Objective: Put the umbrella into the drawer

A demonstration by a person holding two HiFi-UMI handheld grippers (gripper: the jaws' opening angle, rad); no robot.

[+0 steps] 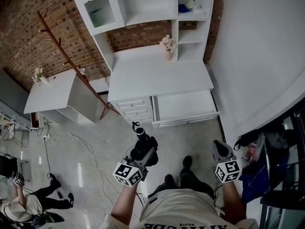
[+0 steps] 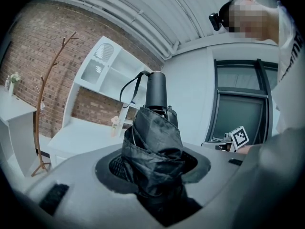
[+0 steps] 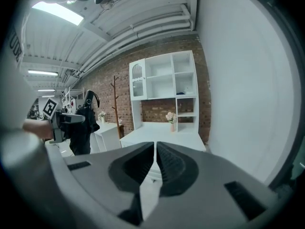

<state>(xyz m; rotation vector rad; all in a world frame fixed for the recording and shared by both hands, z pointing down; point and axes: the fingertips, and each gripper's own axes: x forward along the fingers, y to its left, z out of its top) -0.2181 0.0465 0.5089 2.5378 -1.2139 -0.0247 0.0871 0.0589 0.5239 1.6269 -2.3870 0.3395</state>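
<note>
In the head view, the left gripper (image 1: 139, 151) sits at about six o'clock of the frame and carries the umbrella (image 1: 141, 140), folded and black, with its handle and strap pointing to twelve o'clock, toward the white surface (image 1: 157, 73). The drawer (image 1: 185, 106) under the right half of that surface stands pulled out, at roughly two o'clock from the umbrella and well apart from it, and nothing shows inside it. We judge it stands open so the umbrella can go straight in, and carrying it handle-first suits laying it in lengthwise. A vase of flowers (image 1: 167, 46) stands at the back of the surface, clear of the drawer's path. The right gripper (image 1: 221, 149) hangs at four o'clock beside the person's body, away from the work. In the left gripper view, the fingers (image 2: 114, 165) stand fairly wide and press on the bunched canopy from both sides, with the handle rising at twelve o'clock; we judge the thick fabric gives a fuller hold than the slim handle would. In the right gripper view, its fingers (image 3: 136, 168) are drawn almost tip to tip with nothing between them. The umbrella shows at nine o'clock, and we take this hand to be idle, free to steady the drawer.
</note>
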